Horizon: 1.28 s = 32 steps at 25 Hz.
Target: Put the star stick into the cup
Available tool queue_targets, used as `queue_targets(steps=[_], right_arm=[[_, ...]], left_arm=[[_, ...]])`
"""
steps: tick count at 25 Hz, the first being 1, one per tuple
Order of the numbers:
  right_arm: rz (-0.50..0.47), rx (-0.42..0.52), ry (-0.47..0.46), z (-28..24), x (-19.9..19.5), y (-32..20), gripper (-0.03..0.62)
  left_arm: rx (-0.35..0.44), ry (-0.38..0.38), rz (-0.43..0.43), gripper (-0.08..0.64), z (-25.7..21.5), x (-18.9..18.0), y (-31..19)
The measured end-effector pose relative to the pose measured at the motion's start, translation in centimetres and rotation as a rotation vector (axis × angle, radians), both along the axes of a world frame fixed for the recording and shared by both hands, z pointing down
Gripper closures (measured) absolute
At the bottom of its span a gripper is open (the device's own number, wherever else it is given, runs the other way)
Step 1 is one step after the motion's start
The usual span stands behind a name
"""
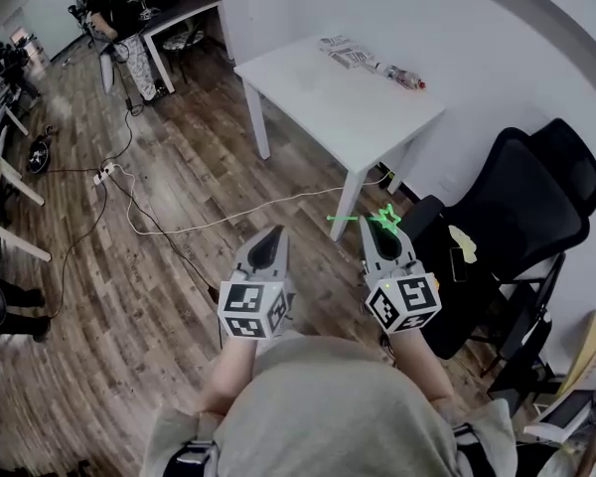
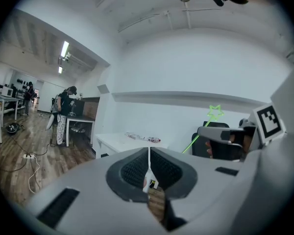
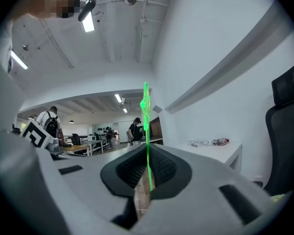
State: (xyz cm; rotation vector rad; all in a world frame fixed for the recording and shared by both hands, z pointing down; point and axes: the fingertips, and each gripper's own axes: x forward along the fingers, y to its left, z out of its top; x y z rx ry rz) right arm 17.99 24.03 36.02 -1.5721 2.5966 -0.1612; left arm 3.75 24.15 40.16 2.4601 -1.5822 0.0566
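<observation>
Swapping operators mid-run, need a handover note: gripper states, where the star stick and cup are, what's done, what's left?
Left gripper: shut, empty, held over the wood floor.
Right gripper: shut on the green star stick, star end out past the jaws.
Cup: not visible in any view. The white table ahead has a few small items at its far edge, too small to identify.
Done: stick is in the grip.
Left: find the cup, put the stick in.
</observation>
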Motion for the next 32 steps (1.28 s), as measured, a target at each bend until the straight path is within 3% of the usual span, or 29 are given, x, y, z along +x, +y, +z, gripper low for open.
queue_targets(steps=[18, 32], right_arm=[[-0.059, -0.038, -0.019, 0.9, 0.0, -0.9, 0.580], [0.003, -0.039, -0.017, 1.1, -3.5, -11.7, 0.580]], left_arm=[[-0.017, 0.020, -0.035, 0.547, 1.0, 0.4, -0.1], [-0.003, 0.021, -0.010, 0.546, 0.9, -4.5, -11.4]])
